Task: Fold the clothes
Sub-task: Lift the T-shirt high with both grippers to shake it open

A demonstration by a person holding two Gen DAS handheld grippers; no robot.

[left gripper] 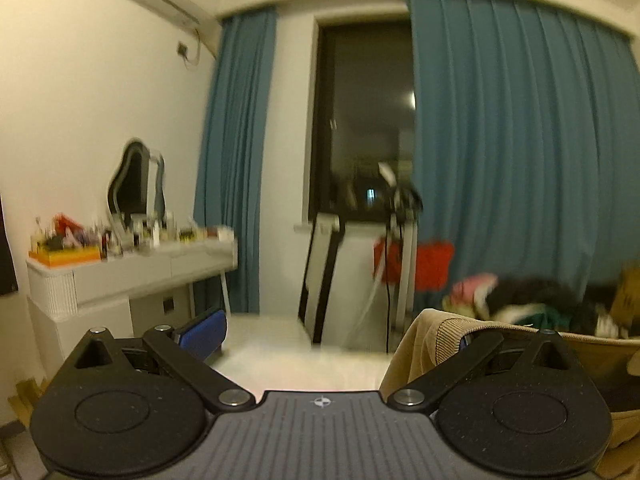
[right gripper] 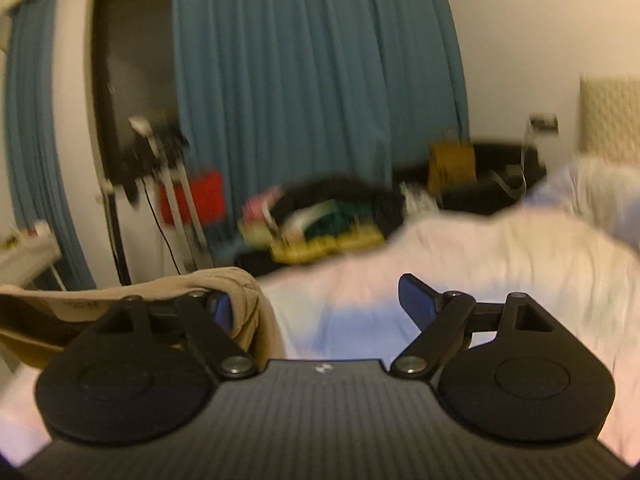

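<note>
**Tan garment strung between both claws, above the bed**

I have the tan ribbed garment [left gripper: 436, 344] hanging over the right-hand finger of my left gripper [left gripper: 320, 340] and the left-hand finger of my right gripper [right gripper: 324, 304]. Both claws stand wide, with no pad pressing cloth, above the pastel bedspread [right gripper: 500, 256]. I judge it soft, light and limp, so it could slide off; I would pinch the ribbed hem corners. No readable writing or brand shows.

Left gripper [left gripper: 332, 336] jaws wide; right gripper [right gripper: 320, 300] likewise.
</note>
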